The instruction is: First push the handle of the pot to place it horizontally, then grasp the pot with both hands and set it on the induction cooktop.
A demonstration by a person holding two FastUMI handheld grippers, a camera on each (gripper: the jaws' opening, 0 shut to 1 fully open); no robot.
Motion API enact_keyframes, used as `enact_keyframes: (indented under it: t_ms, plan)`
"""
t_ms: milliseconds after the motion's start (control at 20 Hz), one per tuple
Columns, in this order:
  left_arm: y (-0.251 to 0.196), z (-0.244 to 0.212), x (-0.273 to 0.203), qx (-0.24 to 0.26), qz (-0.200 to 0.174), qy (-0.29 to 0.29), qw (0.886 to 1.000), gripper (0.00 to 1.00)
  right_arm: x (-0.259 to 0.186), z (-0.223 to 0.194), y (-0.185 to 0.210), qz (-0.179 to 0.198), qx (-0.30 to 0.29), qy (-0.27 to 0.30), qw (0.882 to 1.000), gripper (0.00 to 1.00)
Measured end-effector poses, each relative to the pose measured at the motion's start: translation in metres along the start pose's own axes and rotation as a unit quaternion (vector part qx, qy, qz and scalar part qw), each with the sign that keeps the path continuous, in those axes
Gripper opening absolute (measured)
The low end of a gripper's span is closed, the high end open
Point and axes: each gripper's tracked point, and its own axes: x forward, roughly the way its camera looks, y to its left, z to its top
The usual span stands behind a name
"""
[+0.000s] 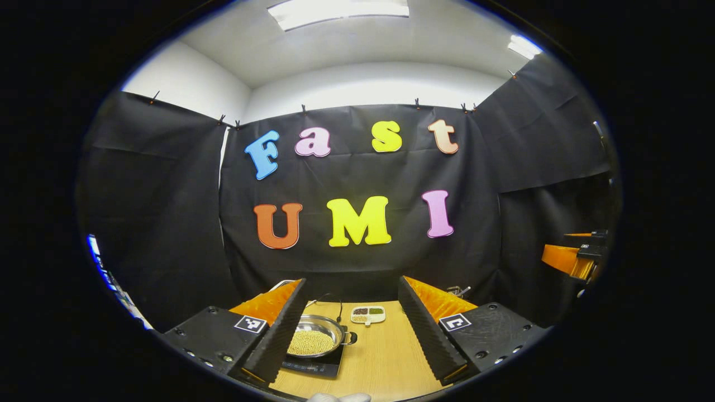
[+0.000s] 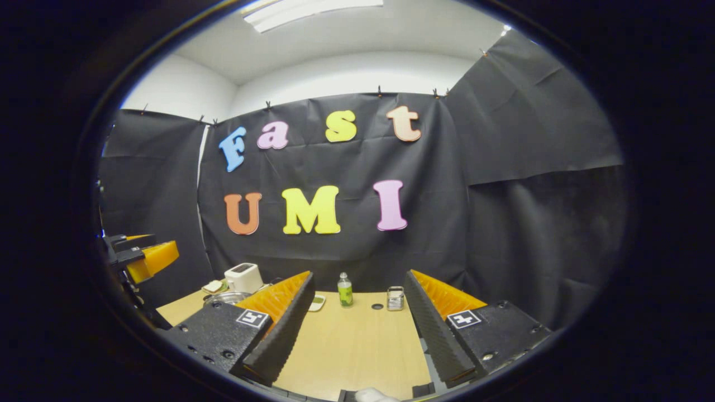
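Left gripper (image 1: 352, 329): held above the wooden table (image 1: 385, 357), fingers spread wide, nothing between them.
Right gripper (image 2: 357, 329): also raised over the table, fingers wide apart and holding nothing; it also shows at the right edge of the left gripper view.
Pot (image 1: 314, 335): a shallow metal pan filled with pale yellow grains, partly hidden behind the left gripper's left finger; in the right gripper view only a sliver of its rim shows at the far left.
Cooktop (image 1: 315, 365): a flat black slab directly beneath the pot; the pot appears to rest on it already, though the finger hides much of the contact.
Pot handle (image 1: 329, 301): a thin dark wire bail that seems to stand arched above the rim; too fine to tell its exact tilt.
Side lug (image 1: 351, 337): a short stub on the pot's right edge.
Other items: a small divided dish (image 1: 368, 314) of beans beyond the pot; a green bottle (image 2: 345, 290), a white appliance (image 2: 244, 277) and a small metal rack (image 2: 395, 298) at the table's far side.
Step in hand, as judged: either the start or the close; both grippers are clear of the pot.
Next move, if the start: lower one gripper and nudge the bail down flat.
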Motion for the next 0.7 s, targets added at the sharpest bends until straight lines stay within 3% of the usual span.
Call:
enact_keyframes:
  t_ms: [700]
  plan:
    - [0.037,0.005,0.019,-0.020,-0.030,0.006,0.999,0.96,0.009,0.002,0.038,-0.022,-0.008,0.006,1.000,1.00]
